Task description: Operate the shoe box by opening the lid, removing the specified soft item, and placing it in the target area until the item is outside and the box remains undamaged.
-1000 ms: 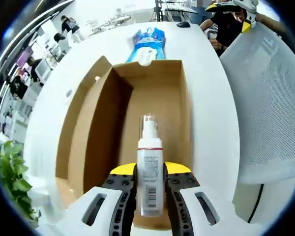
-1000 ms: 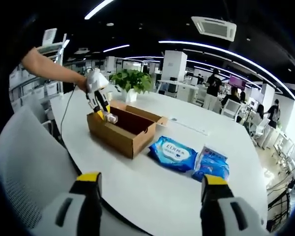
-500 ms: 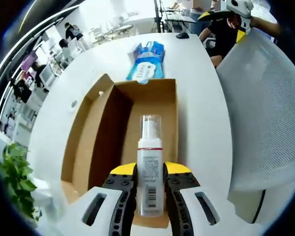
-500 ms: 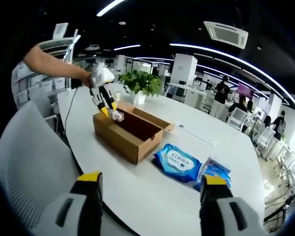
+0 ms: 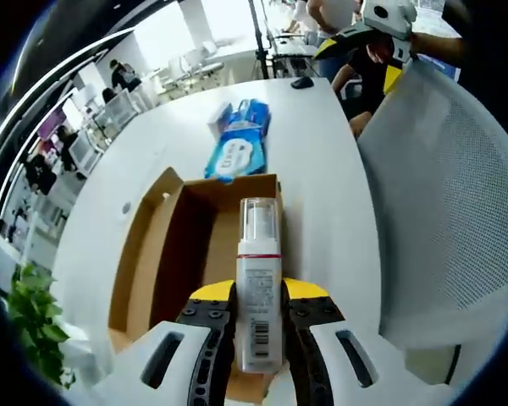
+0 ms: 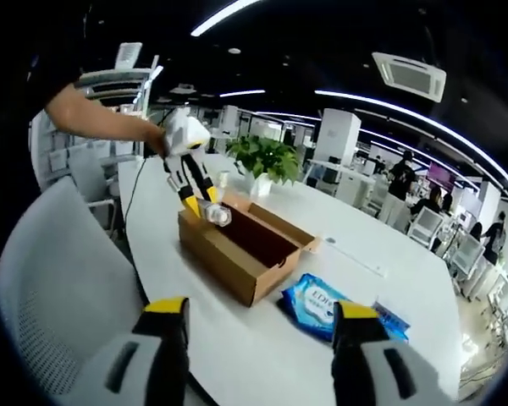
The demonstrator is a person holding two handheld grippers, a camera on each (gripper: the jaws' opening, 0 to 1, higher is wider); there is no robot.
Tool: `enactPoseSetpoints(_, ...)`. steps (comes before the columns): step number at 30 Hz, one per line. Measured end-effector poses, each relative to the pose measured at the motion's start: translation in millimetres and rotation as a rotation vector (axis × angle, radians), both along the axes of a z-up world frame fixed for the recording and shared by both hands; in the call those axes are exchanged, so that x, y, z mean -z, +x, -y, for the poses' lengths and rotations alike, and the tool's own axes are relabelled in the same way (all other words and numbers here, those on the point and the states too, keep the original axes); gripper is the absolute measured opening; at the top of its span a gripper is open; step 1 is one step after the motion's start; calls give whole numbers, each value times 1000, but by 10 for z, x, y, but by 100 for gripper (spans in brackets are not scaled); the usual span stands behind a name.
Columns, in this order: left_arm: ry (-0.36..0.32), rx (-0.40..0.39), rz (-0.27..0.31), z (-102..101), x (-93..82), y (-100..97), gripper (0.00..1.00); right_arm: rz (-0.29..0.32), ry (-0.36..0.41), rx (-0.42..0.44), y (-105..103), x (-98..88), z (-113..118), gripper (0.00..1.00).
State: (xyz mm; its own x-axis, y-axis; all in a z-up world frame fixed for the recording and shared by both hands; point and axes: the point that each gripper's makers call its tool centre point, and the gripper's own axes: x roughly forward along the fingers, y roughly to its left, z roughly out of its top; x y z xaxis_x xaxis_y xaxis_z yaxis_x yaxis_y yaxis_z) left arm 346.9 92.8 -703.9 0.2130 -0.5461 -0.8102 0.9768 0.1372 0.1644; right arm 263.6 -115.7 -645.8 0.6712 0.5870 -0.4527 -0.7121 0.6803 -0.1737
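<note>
My left gripper [image 5: 258,311] is shut on a white pump bottle [image 5: 258,292] with a clear cap and holds it above the near end of the open cardboard shoe box [image 5: 186,254]. From the right gripper view that left gripper [image 6: 192,188] hangs over the box [image 6: 237,249] with the bottle [image 6: 215,214] just above its rim. My right gripper [image 6: 258,326] stands open in the air, well short of the box, with nothing between its fingers. The box interior looks bare.
A blue wipes pack [image 5: 237,148] lies on the white table [image 5: 330,169] past the box; a second blue pack [image 6: 389,317] lies beside it. A grey mesh chair [image 5: 457,203] stands close by. A potted plant [image 6: 267,156] sits behind the box. People sit in the distance.
The left gripper has lifted the bottle higher out of the box, so the box looks smaller beneath it. The right gripper's view has shifted slightly; it stays open.
</note>
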Motion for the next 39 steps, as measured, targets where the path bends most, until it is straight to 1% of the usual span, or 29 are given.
enactPoseSetpoints(7,-34,41,1,193,-55,-176,19,3,10,-39,-15,-14,-123,58)
enactPoseSetpoints(14,-60,66,0,334,-78,-308,19,4,16,-78,-37,-18,-245,55)
enactPoseSetpoints(23,-99,124,-10,536,-158,-502,19,2,29,-129,-62,-16,-403,49)
enactPoseSetpoints(31,-137,179,-9,652,-227,-607,19,14,42,-172,-50,-65,-513,41)
enactPoseSetpoints(33,-143,192,-8,683,-244,-641,19,12,46,-186,-56,-68,-544,39)
enactPoseSetpoints(36,-161,236,-13,728,-273,-710,19,12,44,-207,-59,-58,-588,36)
enactPoseSetpoints(39,-168,255,-18,758,-291,-746,19,6,44,-227,-77,-47,-626,35)
